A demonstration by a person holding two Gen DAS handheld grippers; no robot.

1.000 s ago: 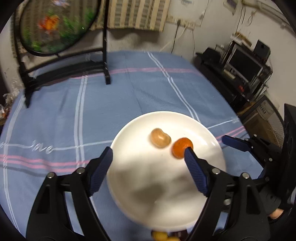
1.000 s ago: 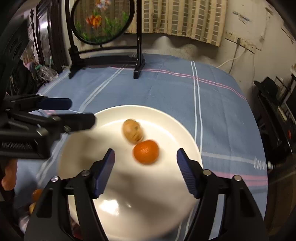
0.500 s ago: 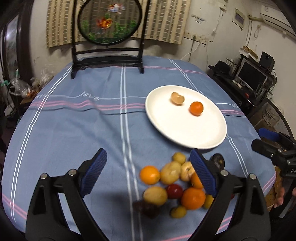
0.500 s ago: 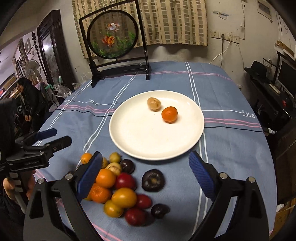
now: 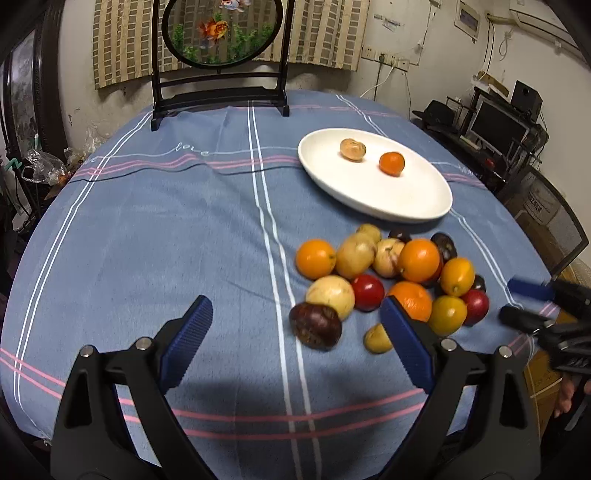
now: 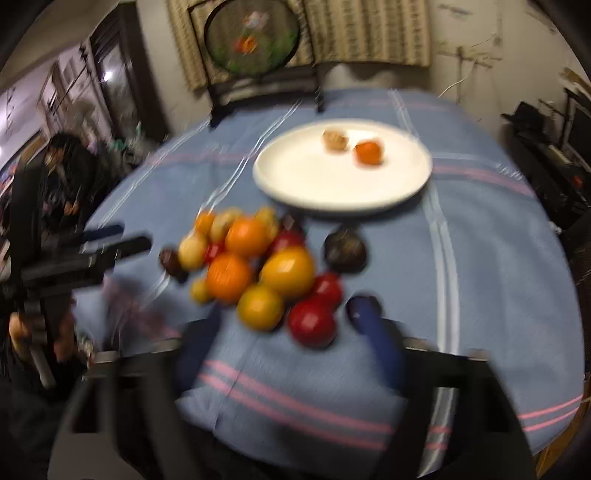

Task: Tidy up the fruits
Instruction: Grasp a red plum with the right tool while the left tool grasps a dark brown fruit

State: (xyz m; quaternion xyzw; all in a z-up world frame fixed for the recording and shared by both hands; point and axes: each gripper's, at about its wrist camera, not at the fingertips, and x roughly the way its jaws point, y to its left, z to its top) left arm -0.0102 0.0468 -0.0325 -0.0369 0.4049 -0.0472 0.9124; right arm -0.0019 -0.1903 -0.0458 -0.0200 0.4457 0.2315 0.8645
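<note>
Both claws spread wide, holding nothing. Fruit pile (image 5: 391,280) just ahead and right of the left claw (image 5: 295,328), dark fruit (image 5: 314,325) between its fingertips' line; right claw (image 6: 291,321) nearer, red fruit (image 6: 312,323) right at its open mouth, though blurred. No long axis on these round fruits. White plate (image 5: 413,206) farther off, carrying an orange (image 5: 392,163) and a tan fruit (image 5: 352,149). Round surface under a blue striped cloth (image 5: 147,229); goldfish screen (image 5: 221,33) at far edge, cluttered room.
</note>
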